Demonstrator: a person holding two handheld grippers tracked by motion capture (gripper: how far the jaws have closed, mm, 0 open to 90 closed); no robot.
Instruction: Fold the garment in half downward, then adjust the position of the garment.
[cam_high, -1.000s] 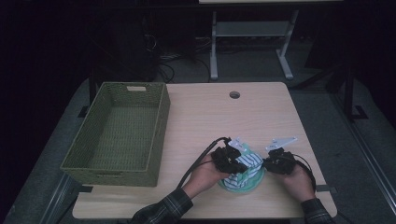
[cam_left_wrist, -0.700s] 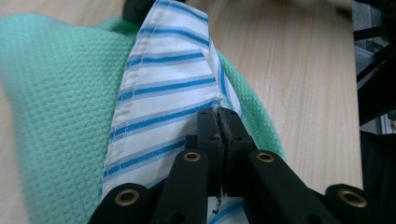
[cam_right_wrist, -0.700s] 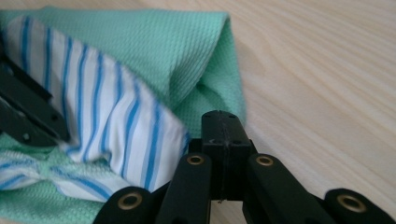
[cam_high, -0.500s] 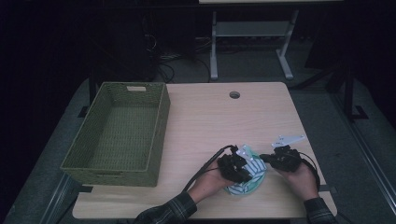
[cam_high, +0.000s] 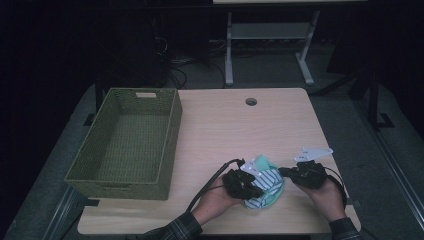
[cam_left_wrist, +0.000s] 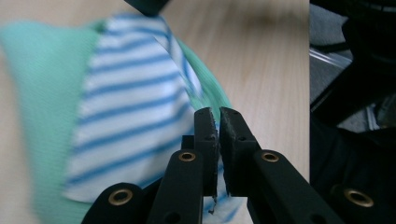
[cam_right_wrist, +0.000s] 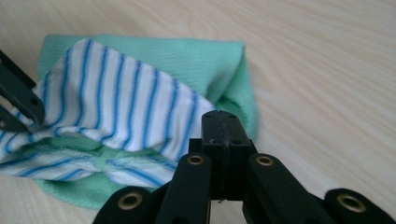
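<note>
A cloth (cam_high: 267, 189), green on one side and white with blue stripes on the other, lies bunched near the table's front right edge. My left gripper (cam_high: 254, 189) sits on the cloth's left side. In the left gripper view its jaws (cam_left_wrist: 218, 125) have just been closing to a thin slit, with the striped cloth (cam_left_wrist: 130, 107) pinched low between them. My right gripper (cam_high: 284, 173) reaches in from the right. Its jaws (cam_right_wrist: 226, 122) are shut at the corner of the raised striped flap (cam_right_wrist: 121, 107), which stretches across to the left gripper (cam_right_wrist: 18, 102).
A green woven basket (cam_high: 170, 135) stands empty on the left part of the wooden table (cam_high: 225, 130). A round cable hole (cam_high: 251, 101) is near the table's far edge. Dark floor and a white stand (cam_high: 270, 35) lie beyond.
My left gripper has shifted a little toward the front edge and to the right, onto the cloth. The cloth has bunched up more compactly. The right gripper has stayed put.
</note>
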